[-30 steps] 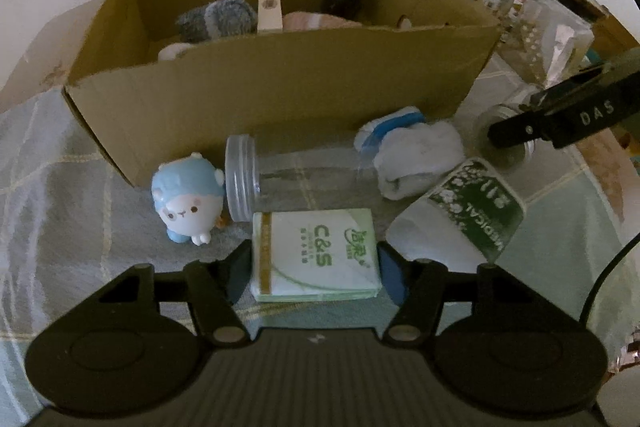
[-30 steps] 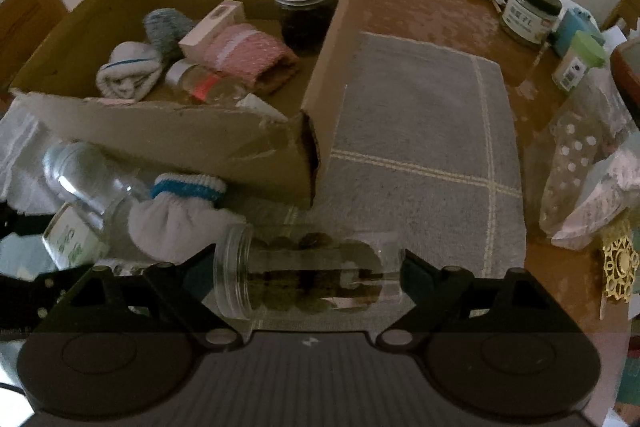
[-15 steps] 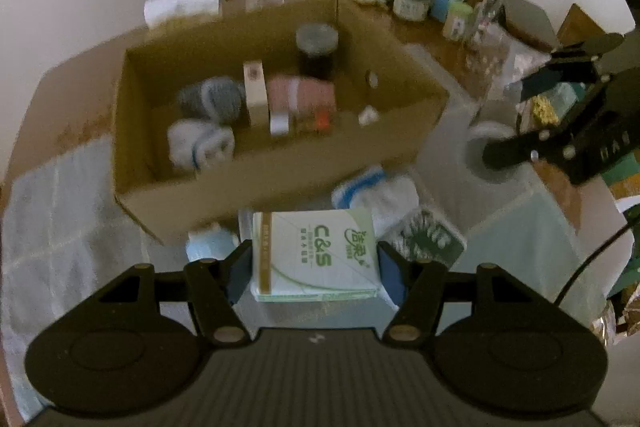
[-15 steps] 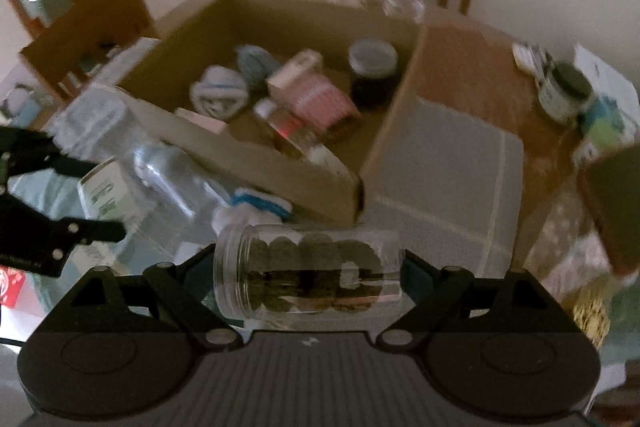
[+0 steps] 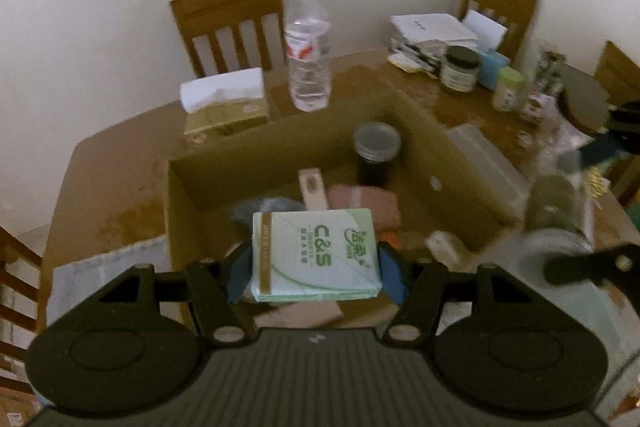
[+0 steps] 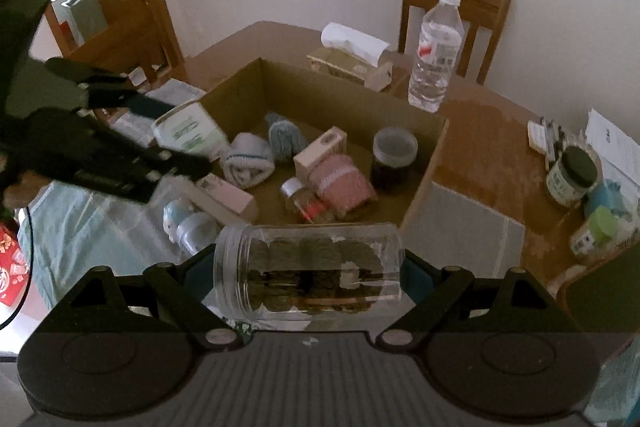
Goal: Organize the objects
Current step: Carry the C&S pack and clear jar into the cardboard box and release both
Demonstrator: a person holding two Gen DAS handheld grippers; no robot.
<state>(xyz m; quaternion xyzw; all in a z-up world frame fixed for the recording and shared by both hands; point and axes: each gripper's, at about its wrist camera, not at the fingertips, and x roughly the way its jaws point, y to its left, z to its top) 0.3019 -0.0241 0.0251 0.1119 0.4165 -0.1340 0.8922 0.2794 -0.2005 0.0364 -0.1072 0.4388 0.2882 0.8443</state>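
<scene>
My left gripper (image 5: pixel 315 267) is shut on a green-and-white tissue pack (image 5: pixel 314 255), held in the air above the near side of an open cardboard box (image 5: pixel 472 163). My right gripper (image 6: pixel 307 269) is shut on a clear jar of dark round pieces (image 6: pixel 308 269), lying sideways between the pads, in the air in front of the cardboard box (image 6: pixel 426 163). In the right wrist view the left gripper (image 6: pixel 188 147) with the tissue pack (image 6: pixel 188 129) hangs over the box's left edge. In the left wrist view the right gripper's finger (image 5: pixel 588 263) and jar (image 5: pixel 558 203) show at the right.
The box holds a dark jar (image 6: pixel 394 157), rolled socks (image 6: pixel 248 163), a pink sock (image 6: pixel 340 183), small cartons (image 6: pixel 320 149) and a small bottle (image 6: pixel 304 199). Behind it stand a water bottle (image 6: pixel 436 51) and a tissue box (image 6: pixel 352 61). Jars (image 6: pixel 572 175) crowd the table's right side. Chairs surround the table.
Both grippers have risen from the table with their loads. The tissue pack has moved up and forward over the box; the jar now hangs higher in front of the box.
</scene>
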